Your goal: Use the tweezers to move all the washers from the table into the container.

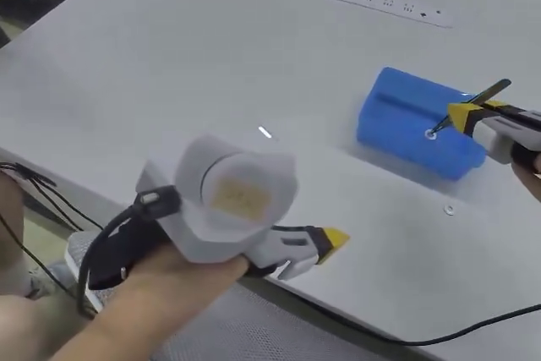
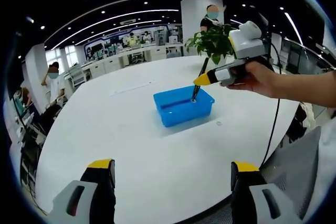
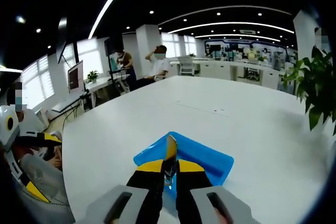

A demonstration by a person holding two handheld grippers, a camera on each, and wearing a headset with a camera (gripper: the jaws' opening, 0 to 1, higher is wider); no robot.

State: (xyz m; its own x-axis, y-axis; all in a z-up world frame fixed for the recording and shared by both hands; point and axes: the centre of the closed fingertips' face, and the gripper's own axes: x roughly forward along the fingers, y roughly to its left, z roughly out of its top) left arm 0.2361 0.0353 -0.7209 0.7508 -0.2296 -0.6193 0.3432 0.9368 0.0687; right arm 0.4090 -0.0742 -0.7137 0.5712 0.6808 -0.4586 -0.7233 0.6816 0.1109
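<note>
Our right gripper point(image 3: 168, 170) has its jaws clamped on the tweezers point(image 3: 170, 148), so we should keep the tips low inside the blue container point(image 1: 406, 116) before releasing. One washer point(image 1: 449, 209) lies on the tabletop point(image 1: 169, 57) just beside the container, and our left gripper point(image 2: 171, 165) waits with jaws apart. Whether the tips hold a washer is too small to tell.

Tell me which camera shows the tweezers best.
Left gripper view: the tweezers appear side-on, clamped in the right tongs, tips down in the blue container. Head view shows them partly hidden by the tongs; right gripper view foreshortens them.
</note>
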